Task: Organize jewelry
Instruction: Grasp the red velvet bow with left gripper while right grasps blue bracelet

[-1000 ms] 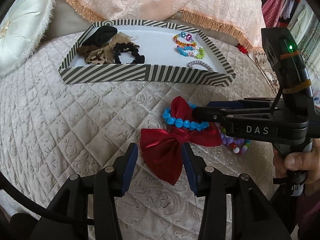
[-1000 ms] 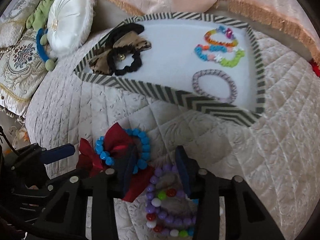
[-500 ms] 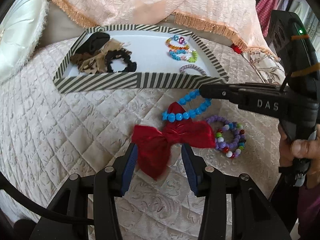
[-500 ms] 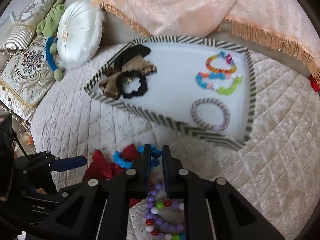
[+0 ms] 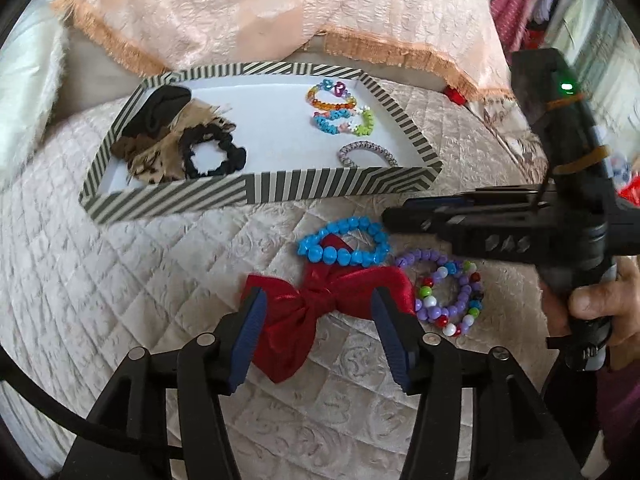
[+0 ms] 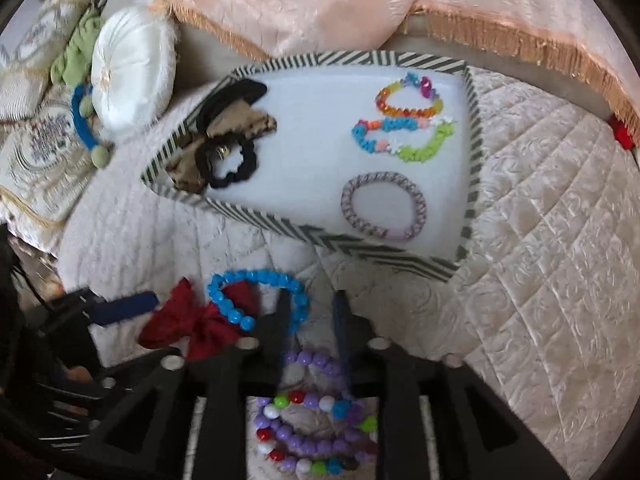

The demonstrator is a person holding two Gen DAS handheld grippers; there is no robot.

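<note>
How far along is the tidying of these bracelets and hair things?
Done: scrunchies and three bracelets lie in the striped tray. In hand: nothing; the open left gripper straddles the red satin bow. Left on the quilt: the bow, blue bead bracelet and purple bead bracelet.

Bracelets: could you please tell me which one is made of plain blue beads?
The blue bead bracelet on the quilt, overlapping the red bow; the others are multicoloured or grey.
</note>
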